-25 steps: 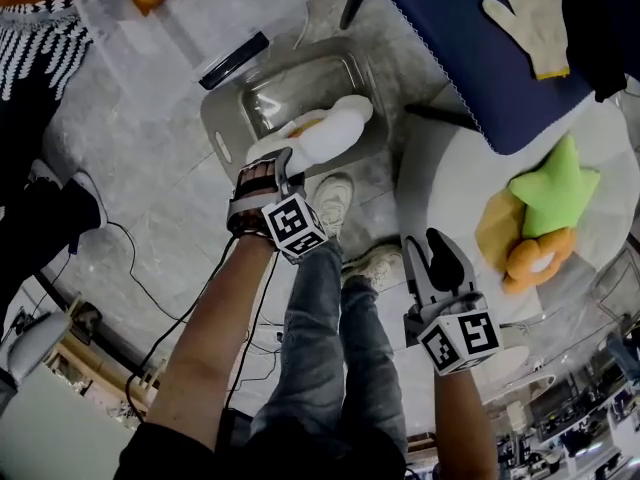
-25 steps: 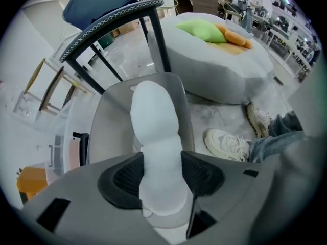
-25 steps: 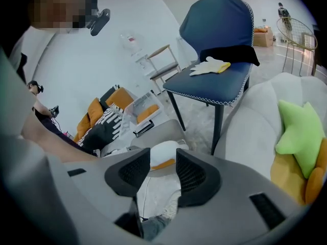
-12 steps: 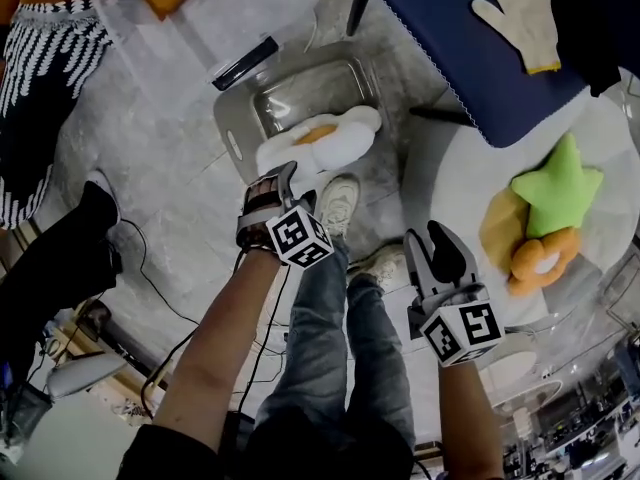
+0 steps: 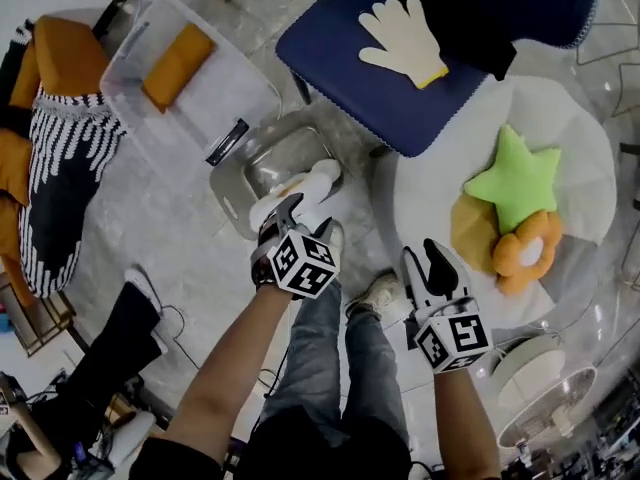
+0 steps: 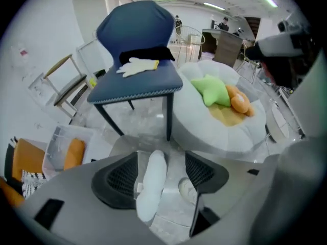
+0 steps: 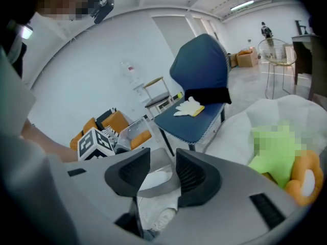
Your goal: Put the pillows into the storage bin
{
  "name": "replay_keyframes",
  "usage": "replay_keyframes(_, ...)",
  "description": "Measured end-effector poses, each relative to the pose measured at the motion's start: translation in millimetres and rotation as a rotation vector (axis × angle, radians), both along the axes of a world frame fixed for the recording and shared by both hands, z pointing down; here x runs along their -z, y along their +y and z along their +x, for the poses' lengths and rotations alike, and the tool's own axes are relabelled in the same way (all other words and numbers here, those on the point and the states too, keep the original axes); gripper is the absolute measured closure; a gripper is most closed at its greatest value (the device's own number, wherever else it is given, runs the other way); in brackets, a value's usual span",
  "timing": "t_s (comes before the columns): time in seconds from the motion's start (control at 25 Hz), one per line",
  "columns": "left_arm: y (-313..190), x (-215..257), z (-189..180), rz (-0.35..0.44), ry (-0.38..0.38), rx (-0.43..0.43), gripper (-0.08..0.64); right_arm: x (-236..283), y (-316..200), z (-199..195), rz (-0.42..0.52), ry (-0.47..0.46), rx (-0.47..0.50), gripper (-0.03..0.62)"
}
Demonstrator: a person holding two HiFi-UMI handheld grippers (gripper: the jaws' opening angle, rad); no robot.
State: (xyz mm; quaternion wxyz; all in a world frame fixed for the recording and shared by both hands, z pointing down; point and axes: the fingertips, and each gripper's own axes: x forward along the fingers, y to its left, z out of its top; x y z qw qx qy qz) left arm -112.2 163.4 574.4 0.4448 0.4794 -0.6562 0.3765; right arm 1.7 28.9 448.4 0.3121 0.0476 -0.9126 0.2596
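1. One white pillow (image 5: pixel 305 186) lay inside the storage bin (image 5: pixel 240 168) on the floor in the head view. Three more, a green star pillow (image 5: pixel 512 180), an orange flower pillow (image 5: pixel 525 253) and a yellow pillow (image 5: pixel 468 230) under them, sat on the white round cushion (image 5: pixel 430 183), well apart from the bin. By my reading, roughly a quarter of the job was done.
2. Left gripper view: the left claw (image 6: pixel 161 170) was spread, its jaws having just been opening. The white pillow showed in the gap but lay below in the bin, not pinched.
3. Right gripper view: the right claw (image 7: pixel 162 172) stood partly spread and pinched nothing, with only the bin visible beyond its gap. It looked free to fetch the next pillow.
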Motion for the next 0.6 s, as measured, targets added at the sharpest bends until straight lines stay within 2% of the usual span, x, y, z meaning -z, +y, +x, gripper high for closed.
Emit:
replay_keyframes(0.24,-104.9,62.5,40.5,0.127,0.018,-0.101,0.302,36.3,-73.9,75.2,0.083,-0.024,-0.241,0.418)
replay_keyframes(0.32,-136.9,77.2,61.9,0.176,0.032,-0.118,0.314,41.3,-98.0,109.9,0.098,-0.022,-0.315,0.418)
replay_keyframes(0.44,-180.9,97.0,98.6,0.291,0.086,-0.131,0.324,43.1,-124.1,166.6,0.12,-0.011,-0.426,0.419)
replay_keyframes(0.52,-204.9,108.0,126.8,0.366,0.117,-0.171,0.324,41.9,-134.0,205.1,0.134,0.002,-0.5,0.419)
replay_keyframes(0.6,-220.3,114.3,155.1,0.409,0.128,-0.229,0.324,39.7,-138.0,242.0,0.142,0.016,-0.571,0.419)
